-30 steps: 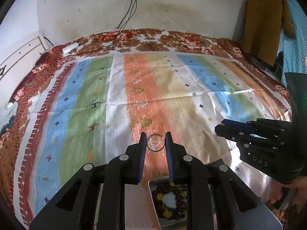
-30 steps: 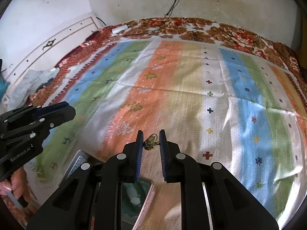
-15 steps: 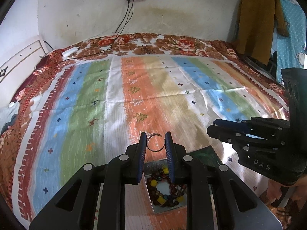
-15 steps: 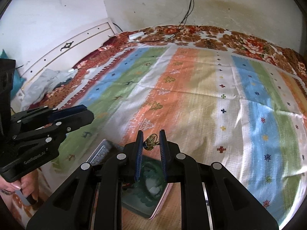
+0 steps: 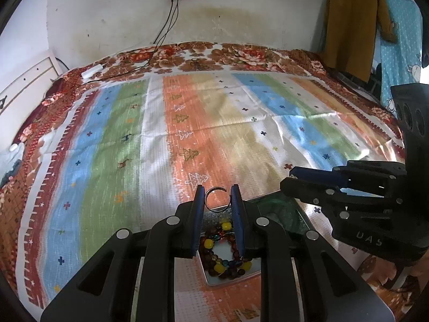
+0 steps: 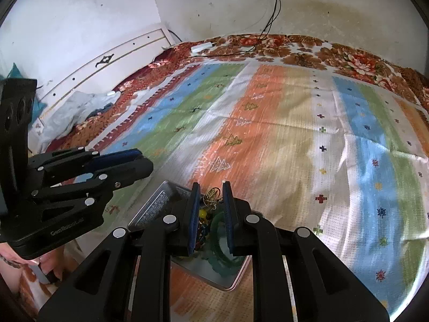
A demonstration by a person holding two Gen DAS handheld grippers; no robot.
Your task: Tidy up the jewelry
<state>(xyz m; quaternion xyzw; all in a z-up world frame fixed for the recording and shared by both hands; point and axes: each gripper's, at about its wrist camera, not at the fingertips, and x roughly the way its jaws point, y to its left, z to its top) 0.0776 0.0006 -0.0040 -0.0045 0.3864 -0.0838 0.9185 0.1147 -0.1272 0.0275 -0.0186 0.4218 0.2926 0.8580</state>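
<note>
Over the last second both grippers have travelled toward the near edge of the bed, so the metal tin (image 5: 214, 279), only partly in view under the left fingers a second ago, now shows most of its tray and sits directly under both tools.

Left gripper (image 5: 217, 201): clamped on a thin silver ring (image 5: 217, 198), held by its edges between the blue pads, open gap of the ring facing up. It hangs above the tin's far rim, clear of the contents. Below it, in the left compartment, lies a beaded bracelet (image 5: 225, 255) of dark brown, yellow and teal beads.

Right gripper (image 6: 211, 197): closed on a small gold wire piece (image 6: 211, 197), probably an earring or pendant; too tangled and small to say which. It is above the tin's right side, where a green bangle (image 6: 218, 244) lies.

The raised lid or second half of the tin (image 6: 158, 204) stands at the left in the right wrist view.

Reading: the carry phase looks finished and both pieces are staged for drop-off. Neither has been let go yet. Risk: the light ring may bounce off the rim if dropped from this height onto the striped bedspread (image 5: 187, 134).
</note>
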